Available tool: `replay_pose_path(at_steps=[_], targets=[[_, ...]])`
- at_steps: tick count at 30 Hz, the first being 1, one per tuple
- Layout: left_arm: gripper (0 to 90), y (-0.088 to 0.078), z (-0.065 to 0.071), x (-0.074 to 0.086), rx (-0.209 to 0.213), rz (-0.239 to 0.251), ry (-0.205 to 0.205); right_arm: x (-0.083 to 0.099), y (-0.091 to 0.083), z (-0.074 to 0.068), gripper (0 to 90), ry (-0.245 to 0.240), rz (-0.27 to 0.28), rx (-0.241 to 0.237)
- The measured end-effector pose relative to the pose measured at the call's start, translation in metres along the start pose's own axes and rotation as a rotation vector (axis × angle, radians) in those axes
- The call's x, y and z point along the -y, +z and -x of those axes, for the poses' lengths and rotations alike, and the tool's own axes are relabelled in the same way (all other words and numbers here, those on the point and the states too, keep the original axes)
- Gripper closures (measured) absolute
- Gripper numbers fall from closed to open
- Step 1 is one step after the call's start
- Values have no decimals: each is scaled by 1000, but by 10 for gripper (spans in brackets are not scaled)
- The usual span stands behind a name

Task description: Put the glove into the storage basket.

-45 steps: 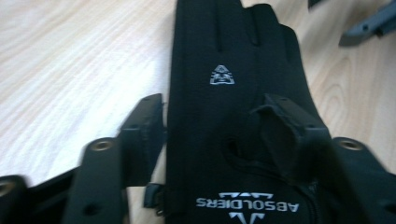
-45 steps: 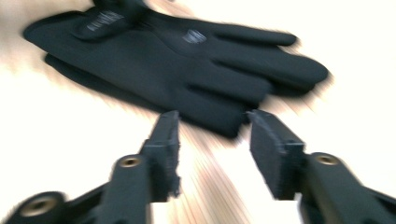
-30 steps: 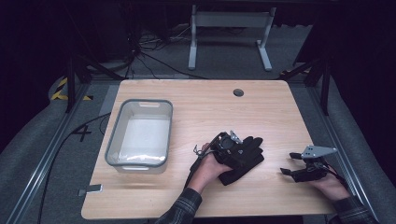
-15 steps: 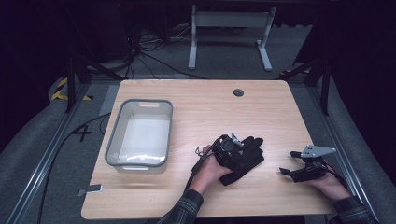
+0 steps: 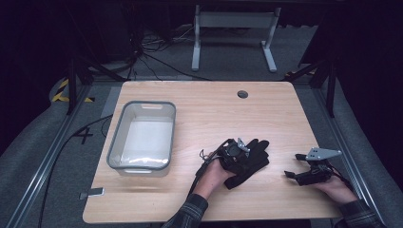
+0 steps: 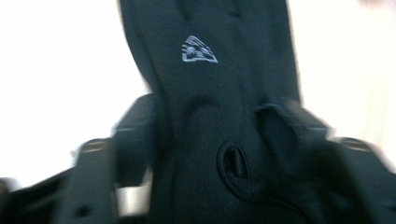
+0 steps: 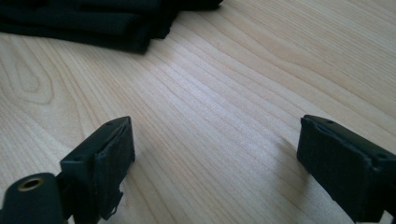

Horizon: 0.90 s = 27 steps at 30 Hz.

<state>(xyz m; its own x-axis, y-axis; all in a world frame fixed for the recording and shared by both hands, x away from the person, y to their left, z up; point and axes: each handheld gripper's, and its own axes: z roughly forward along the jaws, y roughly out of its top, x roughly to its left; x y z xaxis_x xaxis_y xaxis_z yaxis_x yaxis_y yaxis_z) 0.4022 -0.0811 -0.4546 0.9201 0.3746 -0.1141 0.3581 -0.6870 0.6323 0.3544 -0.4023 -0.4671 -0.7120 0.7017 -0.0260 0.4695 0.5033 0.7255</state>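
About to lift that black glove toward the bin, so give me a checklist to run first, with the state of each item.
1. Left gripper on the black glove: ok, the jaws stand either side of the fabric in the left gripper view.
2. Grip firm: cannot tell, that view is blurred.
3. Right gripper free: ok, jaws wide apart over bare wood, nothing between them.
4. Right gripper apart from the glove: ok, a gap of table lies between.
5. Grey bin ready: ok, upright and looks empty.
6. Path from glove to bin: ok, bare tabletop.

table (image 5: pixel 209 102): light wood | on it: grey bin (image 5: pixel 141 136), black glove (image 5: pixel 252 161)
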Motion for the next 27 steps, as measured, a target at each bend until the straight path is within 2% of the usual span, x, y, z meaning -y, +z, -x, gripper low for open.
replay_pose_path(at_steps=[3, 7, 11, 15, 17, 27], targets=[[616, 0, 0, 0, 35, 4, 4, 0, 0, 0, 115, 0, 0, 0], [675, 0, -1, 0, 58, 2, -5, 0, 0, 0, 116, 0, 0, 0], [684, -1, 0, -3, 60, -14, -23, 0, 0, 0, 115, 0, 0, 0], [688, -4, 3, -7, 41, -25, -25, 0, 0, 0, 114, -1, 0, 0], [688, -6, 4, -9, 38, -22, -14, 0, 0, 0, 114, -1, 0, -1], [686, -22, 4, -14, 49, 10, -36, 0, 0, 0, 113, -1, -1, -1]])
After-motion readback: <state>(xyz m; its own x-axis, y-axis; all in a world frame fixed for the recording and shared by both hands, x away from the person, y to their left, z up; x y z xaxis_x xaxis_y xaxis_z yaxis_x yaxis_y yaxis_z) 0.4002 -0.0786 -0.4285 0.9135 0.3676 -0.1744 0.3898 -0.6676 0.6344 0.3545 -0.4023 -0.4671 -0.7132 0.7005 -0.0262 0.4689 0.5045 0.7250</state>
